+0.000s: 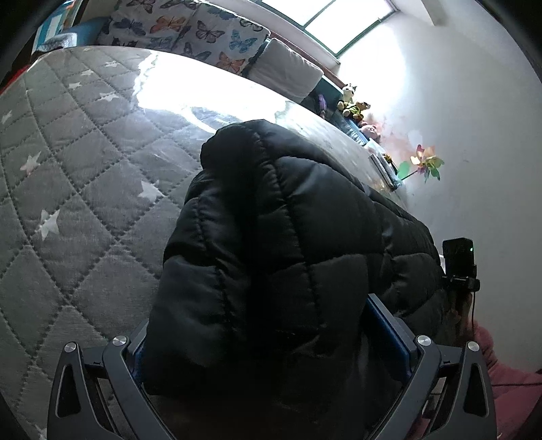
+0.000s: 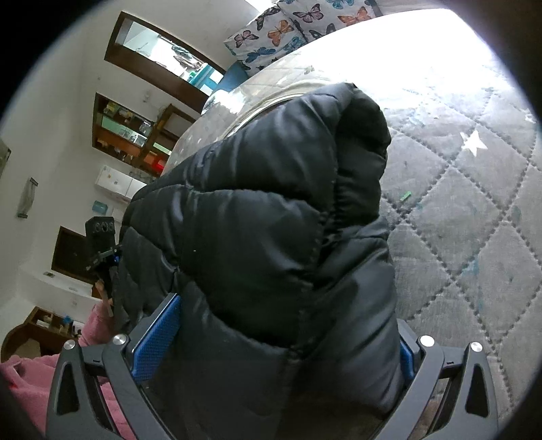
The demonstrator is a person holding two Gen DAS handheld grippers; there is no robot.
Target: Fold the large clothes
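A black quilted puffer jacket (image 1: 288, 237) fills the middle of the left wrist view, lifted over a grey quilted bed cover with white stars (image 1: 74, 189). My left gripper (image 1: 274, 342) is shut on a thick fold of it; its blue pads (image 1: 389, 338) press the fabric. The same jacket (image 2: 271, 220) fills the right wrist view. My right gripper (image 2: 274, 338) is shut on another bunch of it, blue pad (image 2: 155, 335) showing at the left. Each gripper shows in the other's view, the right gripper (image 1: 459, 267) at the jacket's right edge, the left gripper (image 2: 101, 243) at its left edge.
Butterfly-print pillows (image 1: 189, 30) and a grey cushion (image 1: 288, 71) lie at the head of the bed. Soft toys (image 1: 352, 105) and a paper pinwheel (image 1: 423, 166) sit by the white wall. Wall shelves (image 2: 135, 135) are on the left. My pink sleeve (image 2: 30, 382) is low.
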